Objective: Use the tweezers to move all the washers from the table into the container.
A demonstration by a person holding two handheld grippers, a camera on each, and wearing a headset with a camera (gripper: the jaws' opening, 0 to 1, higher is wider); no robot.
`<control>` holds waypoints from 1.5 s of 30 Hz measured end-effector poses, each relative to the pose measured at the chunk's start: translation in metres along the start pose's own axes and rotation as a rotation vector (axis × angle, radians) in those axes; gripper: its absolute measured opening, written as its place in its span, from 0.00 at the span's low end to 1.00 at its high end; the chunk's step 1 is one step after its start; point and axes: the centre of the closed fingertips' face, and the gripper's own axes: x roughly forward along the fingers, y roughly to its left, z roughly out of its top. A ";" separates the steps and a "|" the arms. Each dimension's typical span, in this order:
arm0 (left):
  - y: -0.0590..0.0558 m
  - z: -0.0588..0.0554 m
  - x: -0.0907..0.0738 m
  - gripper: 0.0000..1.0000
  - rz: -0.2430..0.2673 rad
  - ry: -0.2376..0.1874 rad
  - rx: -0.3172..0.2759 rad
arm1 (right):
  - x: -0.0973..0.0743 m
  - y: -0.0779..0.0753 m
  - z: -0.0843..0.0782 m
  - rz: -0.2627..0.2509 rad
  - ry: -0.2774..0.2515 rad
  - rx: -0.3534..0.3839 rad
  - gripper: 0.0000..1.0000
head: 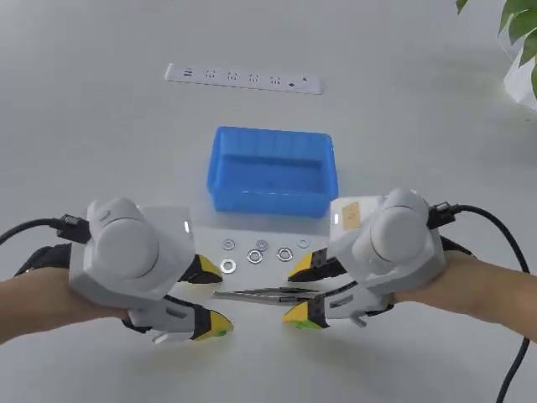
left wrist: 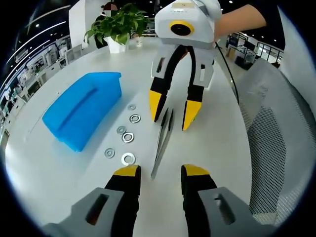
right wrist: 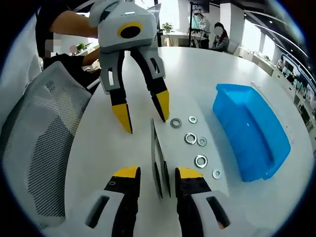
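Note:
Slim metal tweezers [head: 264, 293] lie flat on the white table [head: 101, 134] between my two grippers. Several steel washers [head: 254, 256] are scattered just beyond them, in front of the blue plastic container [head: 273, 168]. My left gripper [head: 211, 295] is open, its yellow tips facing the tweezers' pointed end [left wrist: 163, 140]. Facing it, my right gripper [head: 299, 291] is also open. In the right gripper view my own jaws [right wrist: 158, 174] straddle the tweezers' wide end [right wrist: 159, 165] without closing on it. The washers [right wrist: 190, 138] lie to the right, near the container [right wrist: 252, 133].
A white power strip [head: 243, 78] lies beyond the container. A potted plant [head: 522, 42] stands at the far right corner. A mesh chair [right wrist: 44, 148] sits by the table's near edge. People [right wrist: 217, 34] are at a distant table.

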 end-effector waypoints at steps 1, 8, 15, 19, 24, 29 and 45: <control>0.001 0.000 0.000 0.36 0.004 0.004 -0.006 | 0.000 -0.001 0.001 -0.003 0.000 -0.023 0.27; -0.001 0.002 0.003 0.28 -0.001 0.022 0.034 | 0.001 -0.002 0.001 -0.012 0.023 -0.061 0.13; -0.001 0.004 0.006 0.24 -0.006 0.032 0.055 | 0.001 0.001 0.001 -0.007 0.024 -0.069 0.10; -0.002 0.006 0.008 0.16 -0.001 0.061 0.095 | 0.001 0.003 0.001 -0.007 0.030 -0.082 0.10; 0.000 0.003 0.009 0.07 -0.009 0.085 0.119 | 0.001 0.003 0.001 -0.011 0.033 -0.085 0.10; 0.000 0.003 0.008 0.05 -0.012 0.086 0.258 | 0.001 0.003 0.001 -0.022 0.032 -0.103 0.09; -0.015 0.045 -0.022 0.05 -0.032 0.035 0.293 | -0.011 0.005 0.006 -0.082 -0.021 -0.163 0.09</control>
